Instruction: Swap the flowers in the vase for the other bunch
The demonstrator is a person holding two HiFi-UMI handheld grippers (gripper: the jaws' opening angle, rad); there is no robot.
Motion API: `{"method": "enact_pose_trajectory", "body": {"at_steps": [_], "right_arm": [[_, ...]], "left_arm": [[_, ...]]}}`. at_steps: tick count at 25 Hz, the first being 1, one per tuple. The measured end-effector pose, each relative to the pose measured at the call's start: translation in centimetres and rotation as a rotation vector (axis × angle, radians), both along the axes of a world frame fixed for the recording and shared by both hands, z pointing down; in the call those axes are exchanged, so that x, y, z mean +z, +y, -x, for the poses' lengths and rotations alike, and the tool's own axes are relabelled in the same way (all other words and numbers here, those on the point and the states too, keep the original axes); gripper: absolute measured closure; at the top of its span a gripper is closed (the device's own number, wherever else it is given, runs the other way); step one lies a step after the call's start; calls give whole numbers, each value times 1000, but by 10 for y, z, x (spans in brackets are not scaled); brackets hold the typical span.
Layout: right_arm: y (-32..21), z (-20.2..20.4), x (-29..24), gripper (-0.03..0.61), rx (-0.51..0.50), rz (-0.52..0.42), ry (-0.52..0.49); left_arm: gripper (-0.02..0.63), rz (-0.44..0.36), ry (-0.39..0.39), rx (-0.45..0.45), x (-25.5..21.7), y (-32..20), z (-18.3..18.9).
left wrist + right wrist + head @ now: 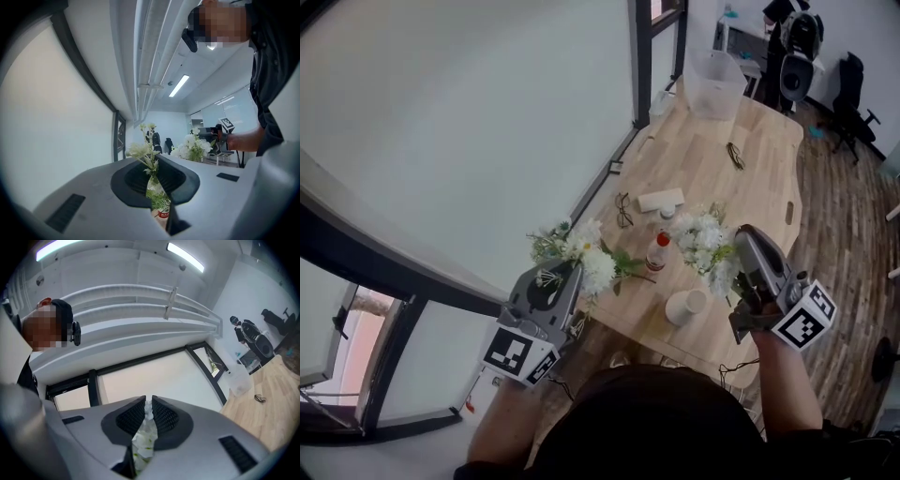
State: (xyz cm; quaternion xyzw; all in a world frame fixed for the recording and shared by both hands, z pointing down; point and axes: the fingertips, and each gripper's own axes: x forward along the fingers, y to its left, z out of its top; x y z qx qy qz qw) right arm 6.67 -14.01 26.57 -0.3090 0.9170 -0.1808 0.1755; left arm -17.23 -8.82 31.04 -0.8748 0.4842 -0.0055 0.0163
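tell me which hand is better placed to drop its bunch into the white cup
Right, probably: the right tongs are shut on a white bunch that hangs beside the white cup, while the left tongs hold the other bunch over the table's edge, farther off.

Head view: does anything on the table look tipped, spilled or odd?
Possibly the white cup by the table's near edge: it seems to lie on its side, mouth facing sideways. The angle leaves that unsure. No spill shows.

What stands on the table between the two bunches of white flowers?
Between the left bunch and the right bunch, the head view shows a small red-capped bottle on the table.
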Motion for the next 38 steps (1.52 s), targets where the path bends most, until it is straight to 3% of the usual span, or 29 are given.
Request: {"method": "enact_pose_trajectory", "body": {"at_steps": [20,38], "right_arm": [[1,54,-6,520,-69,16,-41],[-4,56,7,520,-74,50,-105]], "left_arm": [[589,33,6,6,16,-1,32],[589,70,13,43,32,-15,30]]}}
